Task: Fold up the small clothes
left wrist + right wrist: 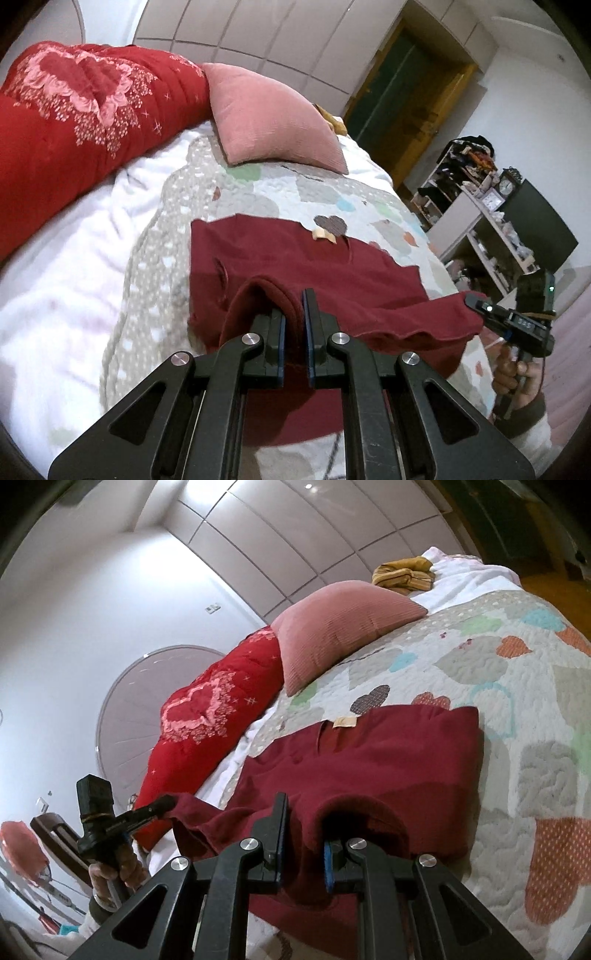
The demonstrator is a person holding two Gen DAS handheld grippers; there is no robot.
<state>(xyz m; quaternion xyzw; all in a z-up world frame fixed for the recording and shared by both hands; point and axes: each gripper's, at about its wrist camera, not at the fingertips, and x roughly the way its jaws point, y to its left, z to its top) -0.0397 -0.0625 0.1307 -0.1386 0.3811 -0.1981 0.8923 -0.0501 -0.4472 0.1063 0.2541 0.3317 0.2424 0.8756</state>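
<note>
Maroon garment (295,254) lies on the patchwork quilt (332,192), mid-bed, far part flat, tan label (344,722) showing at its far edge. Near edge is raised off the quilt at two corners.

Left gripper (294,325): jaws narrow, pinched on a bunched fold of the garment's near-left edge. Right gripper (303,834): fabric draped between and over the fingers, jaws look clamped on the near-right edge, though the cloth hides the right pad so contact there is likely, not certain.

The hem hangs slack between the two grippers with a ripple.

Pink cushion (273,118) sits far on the quilt, touching the red floral duvet (74,110) to its left. Yellow striped cloth (404,574) bundled beyond the cushion. Shelving unit (476,199) stands right of the bed.
</note>
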